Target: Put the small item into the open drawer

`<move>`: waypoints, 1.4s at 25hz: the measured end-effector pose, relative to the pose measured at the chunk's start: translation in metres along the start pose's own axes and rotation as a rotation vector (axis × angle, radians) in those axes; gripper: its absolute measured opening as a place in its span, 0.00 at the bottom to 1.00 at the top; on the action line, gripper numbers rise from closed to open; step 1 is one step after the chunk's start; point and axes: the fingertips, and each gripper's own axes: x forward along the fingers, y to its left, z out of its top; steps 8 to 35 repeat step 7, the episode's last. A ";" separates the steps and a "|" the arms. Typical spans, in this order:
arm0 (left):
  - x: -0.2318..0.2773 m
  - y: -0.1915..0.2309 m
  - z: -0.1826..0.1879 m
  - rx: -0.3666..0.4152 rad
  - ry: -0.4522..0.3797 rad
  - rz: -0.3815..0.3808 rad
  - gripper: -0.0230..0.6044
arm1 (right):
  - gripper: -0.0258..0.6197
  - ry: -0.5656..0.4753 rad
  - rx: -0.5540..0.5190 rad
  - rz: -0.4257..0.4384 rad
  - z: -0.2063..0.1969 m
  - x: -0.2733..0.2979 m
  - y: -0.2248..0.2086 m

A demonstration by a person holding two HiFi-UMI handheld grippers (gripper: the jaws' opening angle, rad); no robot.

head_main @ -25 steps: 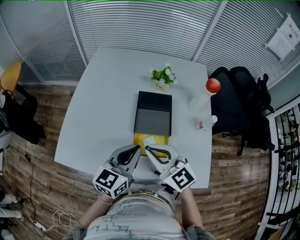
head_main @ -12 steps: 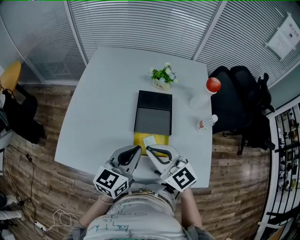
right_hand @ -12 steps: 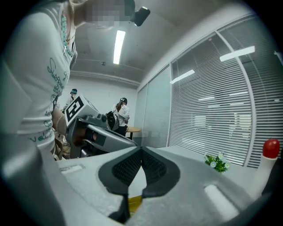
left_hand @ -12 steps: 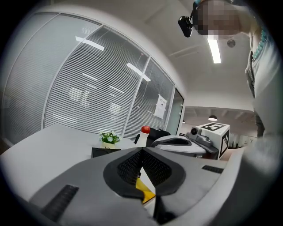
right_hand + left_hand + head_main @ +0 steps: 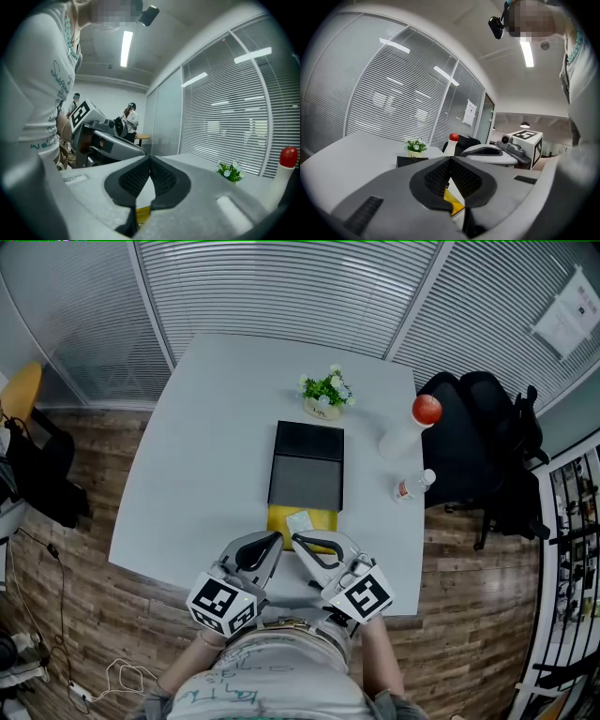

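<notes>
Head view: left gripper (image 5: 277, 538) and right gripper (image 5: 295, 540) side by side; small item (image 5: 300, 521) lies in yellow drawer (image 5: 324, 519), just ahead of both tips
Left gripper view: jaws pressed together, empty
Right gripper view: jaws pressed together, empty

Dim shape (image 5: 17, 654) on floor (image 5: 66, 610), shifted.

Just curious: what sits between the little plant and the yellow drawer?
A black cabinet, from which the yellow drawer sticks out; the head view shows it.
</notes>
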 end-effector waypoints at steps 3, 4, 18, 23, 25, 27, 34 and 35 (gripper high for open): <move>0.000 0.001 0.000 -0.002 0.002 -0.001 0.03 | 0.04 -0.002 -0.005 0.002 0.000 0.001 0.000; 0.000 0.001 0.000 -0.003 0.002 -0.001 0.03 | 0.04 -0.002 -0.008 0.003 0.000 0.001 0.000; 0.000 0.002 0.000 -0.003 0.001 0.000 0.03 | 0.04 -0.001 -0.009 0.003 0.000 0.003 0.000; 0.000 0.002 0.000 -0.003 0.001 0.000 0.03 | 0.04 -0.001 -0.009 0.003 0.000 0.003 0.000; 0.000 0.002 0.000 -0.003 0.001 0.000 0.03 | 0.04 -0.001 -0.009 0.003 0.000 0.003 0.000; 0.000 0.002 0.000 -0.003 0.001 0.000 0.03 | 0.04 -0.001 -0.009 0.003 0.000 0.003 0.000; 0.000 0.002 0.000 -0.003 0.001 0.000 0.03 | 0.04 -0.001 -0.009 0.003 0.000 0.003 0.000; 0.000 0.002 0.000 -0.003 0.001 0.000 0.03 | 0.04 -0.001 -0.009 0.003 0.000 0.003 0.000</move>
